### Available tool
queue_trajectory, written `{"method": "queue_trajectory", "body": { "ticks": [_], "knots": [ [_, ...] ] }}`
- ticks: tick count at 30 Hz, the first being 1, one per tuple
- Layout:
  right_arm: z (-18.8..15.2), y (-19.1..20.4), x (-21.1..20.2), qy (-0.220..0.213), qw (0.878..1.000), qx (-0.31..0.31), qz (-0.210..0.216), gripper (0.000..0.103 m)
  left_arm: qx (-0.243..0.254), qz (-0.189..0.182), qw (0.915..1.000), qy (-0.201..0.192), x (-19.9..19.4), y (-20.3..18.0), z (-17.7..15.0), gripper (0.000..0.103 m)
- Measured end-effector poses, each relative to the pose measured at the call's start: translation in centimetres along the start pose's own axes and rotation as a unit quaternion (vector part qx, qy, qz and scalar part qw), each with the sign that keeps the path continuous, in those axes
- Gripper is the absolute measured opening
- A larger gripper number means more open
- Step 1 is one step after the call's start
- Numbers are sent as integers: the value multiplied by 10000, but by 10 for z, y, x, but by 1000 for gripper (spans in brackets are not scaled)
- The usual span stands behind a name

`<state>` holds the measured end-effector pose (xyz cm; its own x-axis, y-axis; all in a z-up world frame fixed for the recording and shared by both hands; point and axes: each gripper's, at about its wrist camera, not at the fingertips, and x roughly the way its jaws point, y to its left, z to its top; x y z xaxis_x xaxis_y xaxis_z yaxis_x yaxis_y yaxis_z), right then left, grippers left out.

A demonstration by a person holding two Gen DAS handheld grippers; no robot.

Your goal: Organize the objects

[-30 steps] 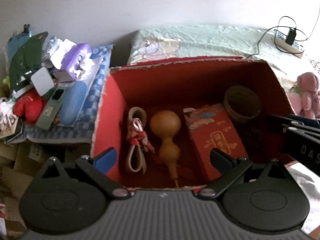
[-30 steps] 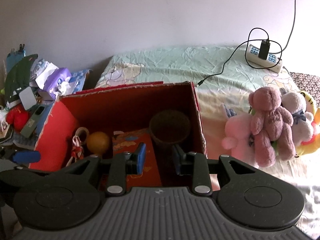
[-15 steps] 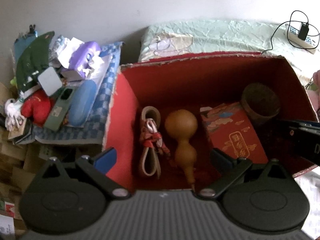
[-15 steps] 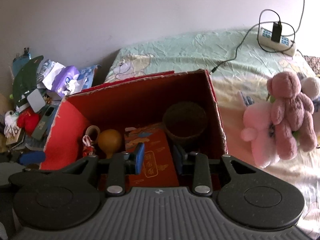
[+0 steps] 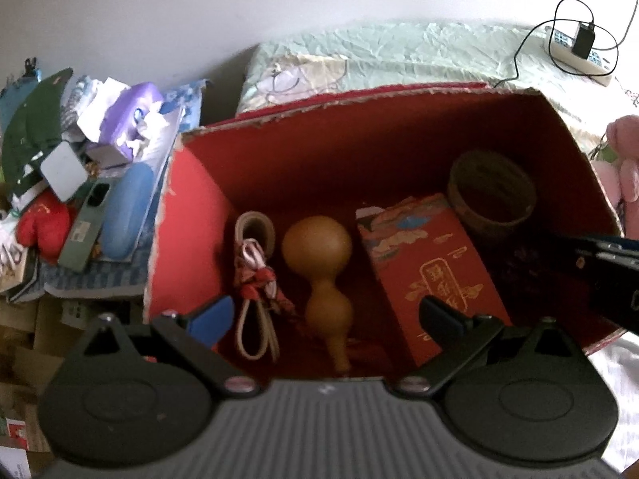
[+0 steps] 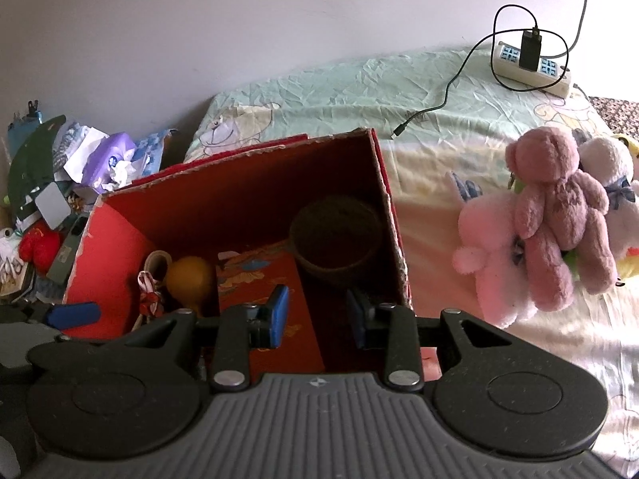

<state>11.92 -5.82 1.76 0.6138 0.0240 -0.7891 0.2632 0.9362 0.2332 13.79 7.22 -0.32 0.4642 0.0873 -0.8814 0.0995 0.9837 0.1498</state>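
Note:
A red cardboard box [image 5: 187, 199] stands open on the bed. It holds a coiled strap with a red cord [image 5: 255, 275], a tan gourd [image 5: 319, 255], a red printed packet [image 5: 431, 263] and a brown woven bowl [image 5: 491, 195]. My left gripper [image 5: 325, 317] is open and empty above the box's near edge, around the gourd's stem end. My right gripper [image 6: 317, 313] is open and empty over the box [image 6: 104, 247], above the packet [image 6: 275, 283] and near the bowl [image 6: 335, 239]. The gourd [image 6: 189, 277] shows there too.
Plush toys [image 6: 551, 215] lie on the bed right of the box. A power strip with a charger [image 6: 531, 64] lies at the back right. A cluttered pile with a purple tissue pack [image 5: 131, 119], a blue case [image 5: 124, 211] and a red plush [image 5: 42, 223] sits left.
Both cameras have shifted slightly over the box. My right gripper's fingers have spread wider apart. The left gripper stays open. The things in the box have not moved.

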Motion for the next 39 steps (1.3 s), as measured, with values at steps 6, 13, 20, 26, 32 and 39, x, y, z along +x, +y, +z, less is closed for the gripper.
{"method": "queue_trajectory", "body": {
  "ticks": [6,13,20,26,32,39],
  "knots": [
    [0,9,7,47,9999,-161,35,36,-153,-164,9996,178,7,7,-3,100],
    [-3,13,17,158,9996,-248,48,36,-283,-174,9993,141,14,14,-6,100],
    [-7,15,30,2,9993,-379,0,36,-307,-121,9994,-71,18,17,-8,100],
    [-7,17,39,-21,9989,-469,-40,36,-283,-79,9995,-128,25,18,-7,100],
    [-7,18,44,-220,9979,-604,-50,36,-234,-76,9994,-258,26,19,-6,100],
    [-7,17,50,-175,9981,-596,5,34,-151,-37,9996,-214,30,17,-5,99]
  ]
}}
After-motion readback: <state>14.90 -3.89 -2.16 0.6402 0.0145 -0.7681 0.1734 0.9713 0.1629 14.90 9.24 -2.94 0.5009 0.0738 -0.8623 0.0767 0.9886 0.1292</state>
